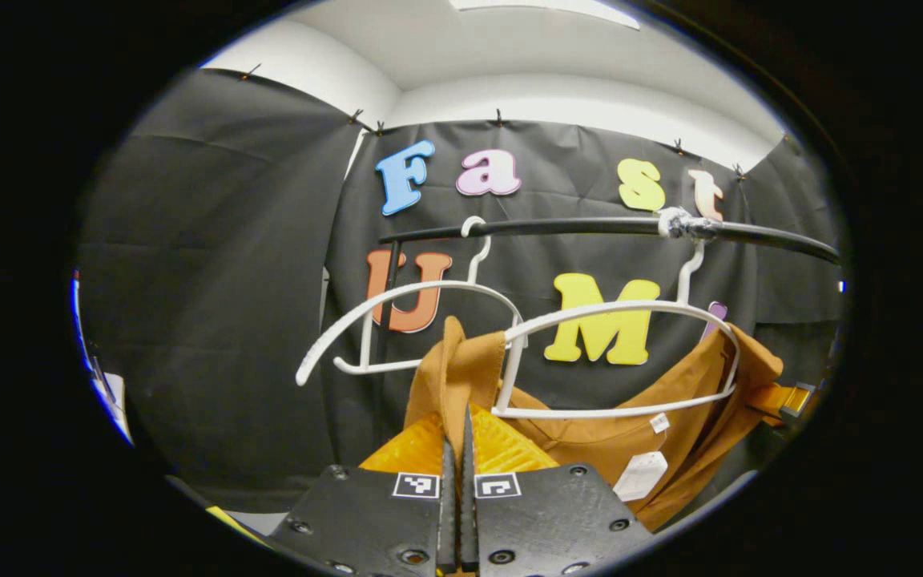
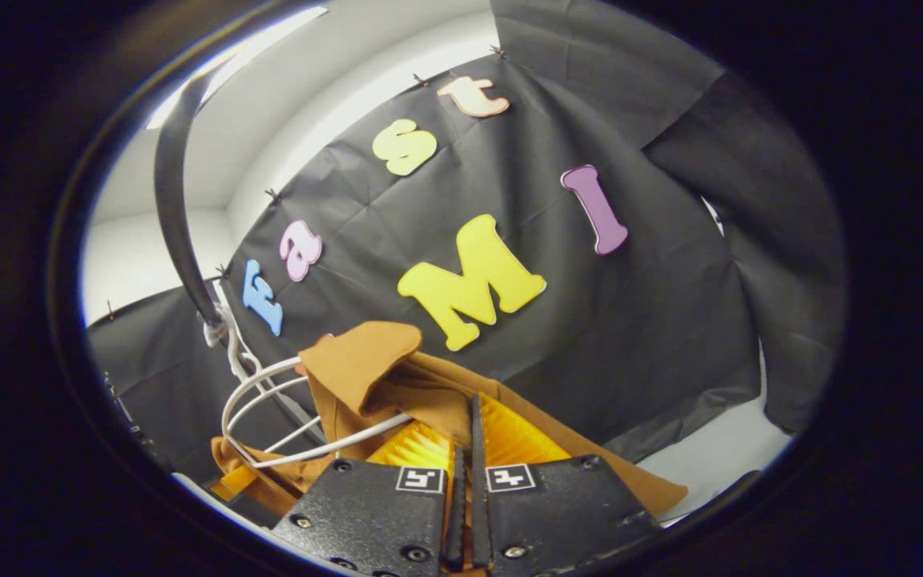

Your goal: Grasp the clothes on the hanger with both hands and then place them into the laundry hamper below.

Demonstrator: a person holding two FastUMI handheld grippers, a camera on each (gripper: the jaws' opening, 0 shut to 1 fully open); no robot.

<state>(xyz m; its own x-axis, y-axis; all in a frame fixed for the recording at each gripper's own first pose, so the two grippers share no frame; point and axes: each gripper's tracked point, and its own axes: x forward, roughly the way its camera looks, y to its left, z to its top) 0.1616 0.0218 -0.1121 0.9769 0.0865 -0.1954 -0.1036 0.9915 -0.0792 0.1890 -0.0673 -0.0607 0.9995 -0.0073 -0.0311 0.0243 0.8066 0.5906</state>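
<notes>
The brown garment (image 1: 590,437) hangs partly off the nearer white hanger (image 1: 622,361), which hooks on the black rail (image 1: 590,227); one shoulder is bunched up beside the hanger's end. My left tool (image 1: 457,449) has its fingers together, clamped on a raised fold of that cloth. My right tool (image 2: 468,449) is likewise closed on the garment's other side. A second, bare hanger (image 1: 397,320) hangs just beside the first. The hamper is below. Risk, in my judgement: cloth caught around the hanger's lower bar could drag the hanger off the rail, or a thin pinch could slip under a pull.
</notes>
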